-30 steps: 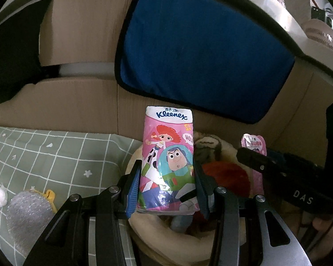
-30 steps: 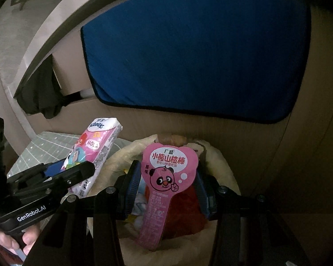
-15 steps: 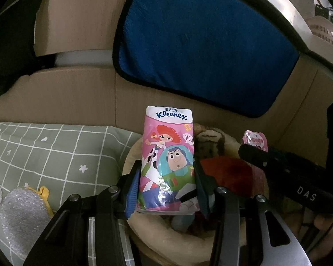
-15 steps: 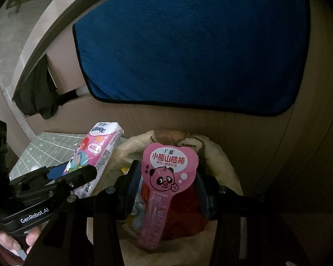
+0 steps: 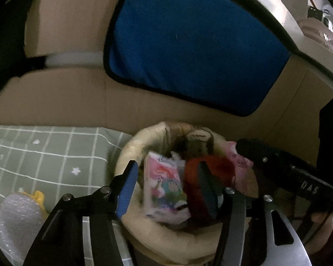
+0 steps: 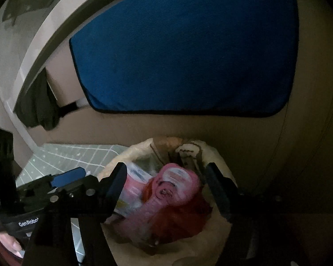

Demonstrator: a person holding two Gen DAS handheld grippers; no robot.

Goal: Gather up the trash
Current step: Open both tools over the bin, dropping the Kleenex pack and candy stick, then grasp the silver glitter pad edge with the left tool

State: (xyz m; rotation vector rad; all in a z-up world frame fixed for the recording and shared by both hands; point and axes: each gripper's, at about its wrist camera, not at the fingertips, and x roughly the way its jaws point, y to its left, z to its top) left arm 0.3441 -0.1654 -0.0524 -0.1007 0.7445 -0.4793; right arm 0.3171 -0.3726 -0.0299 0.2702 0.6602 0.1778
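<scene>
Hovering over the beige bin, the left gripper and right gripper have jaws wide; tissue pack and pink wrapper lie inside.

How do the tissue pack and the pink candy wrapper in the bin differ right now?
The tissue pack is a blocky rectangle with cartoon figures; the pink candy wrapper is flat and paddle-shaped with a round face. The tissue pack lies under the open left gripper, the candy wrapper under the open right gripper. Both are pink, motion-blurred and inside the trash bag.
</scene>
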